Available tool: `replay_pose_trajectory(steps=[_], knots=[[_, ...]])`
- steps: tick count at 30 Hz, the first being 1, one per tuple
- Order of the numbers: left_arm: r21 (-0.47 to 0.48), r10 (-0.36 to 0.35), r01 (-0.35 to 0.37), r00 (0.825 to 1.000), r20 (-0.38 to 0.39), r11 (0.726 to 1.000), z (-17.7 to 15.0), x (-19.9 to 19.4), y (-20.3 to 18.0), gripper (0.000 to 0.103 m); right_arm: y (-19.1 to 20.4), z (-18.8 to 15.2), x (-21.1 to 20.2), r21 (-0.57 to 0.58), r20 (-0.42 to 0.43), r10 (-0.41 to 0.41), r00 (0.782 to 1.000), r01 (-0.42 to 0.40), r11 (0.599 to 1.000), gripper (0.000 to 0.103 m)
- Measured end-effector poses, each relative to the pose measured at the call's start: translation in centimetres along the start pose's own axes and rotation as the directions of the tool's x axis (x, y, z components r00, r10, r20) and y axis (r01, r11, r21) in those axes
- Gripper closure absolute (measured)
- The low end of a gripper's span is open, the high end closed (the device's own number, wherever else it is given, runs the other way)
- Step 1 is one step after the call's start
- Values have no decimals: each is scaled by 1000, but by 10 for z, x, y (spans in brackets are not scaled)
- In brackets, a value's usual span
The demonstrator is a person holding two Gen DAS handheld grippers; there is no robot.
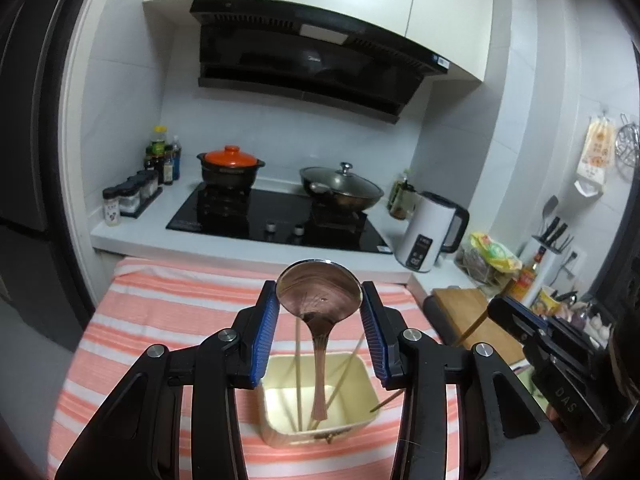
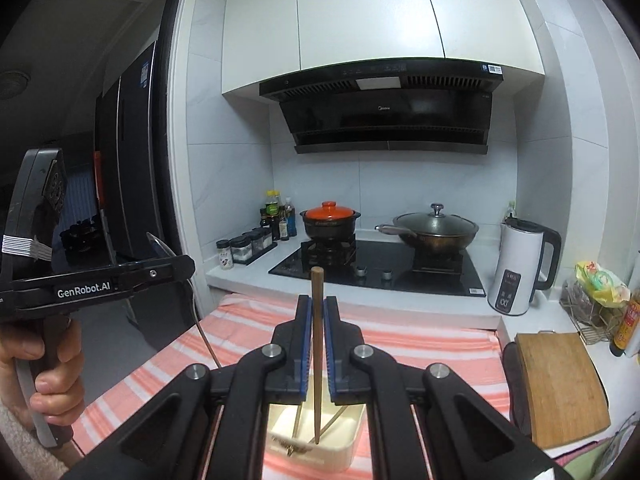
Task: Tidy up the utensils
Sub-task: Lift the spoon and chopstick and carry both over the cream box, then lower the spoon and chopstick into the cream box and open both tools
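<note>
A cream rectangular utensil box [image 1: 362, 426] stands on the striped cloth, also seen in the right wrist view [image 2: 344, 446]. My left gripper [image 1: 320, 300] is shut on the bowl of a metal spoon [image 1: 320, 292], whose handle hangs down into the box beside thin chopsticks [image 1: 298, 372]. My right gripper [image 2: 318, 312] is shut on a brown chopstick [image 2: 317, 360], held upright with its tip over the box. The right gripper also shows at the right of the left wrist view [image 1: 516, 320], and the left gripper at the left of the right wrist view [image 2: 176, 268].
An orange and white striped cloth [image 1: 160, 320] covers the counter. Behind it is a black hob [image 1: 276, 216] with a clay pot [image 1: 230, 166] and a lidded wok [image 1: 340, 190]. A white kettle [image 2: 520, 268] and a wooden cutting board [image 2: 560, 384] are at the right.
</note>
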State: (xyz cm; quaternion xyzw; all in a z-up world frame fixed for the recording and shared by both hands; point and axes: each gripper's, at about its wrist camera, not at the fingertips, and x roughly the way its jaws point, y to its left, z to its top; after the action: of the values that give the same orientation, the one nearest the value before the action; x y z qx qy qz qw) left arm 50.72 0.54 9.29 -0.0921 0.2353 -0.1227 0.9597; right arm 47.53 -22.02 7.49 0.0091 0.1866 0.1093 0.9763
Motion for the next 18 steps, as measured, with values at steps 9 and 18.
replay_pose_trajectory(steps=[9,18], knots=[[-51,51,-56,994,-97,997,-28,72,22,62,-14,-29,73,44,-99,18,995,-14,999,97],[-19,87,-95,964,-250,995,-62,130,32,62,-25,-60,130,114,-321,60,945,-24,993,97]])
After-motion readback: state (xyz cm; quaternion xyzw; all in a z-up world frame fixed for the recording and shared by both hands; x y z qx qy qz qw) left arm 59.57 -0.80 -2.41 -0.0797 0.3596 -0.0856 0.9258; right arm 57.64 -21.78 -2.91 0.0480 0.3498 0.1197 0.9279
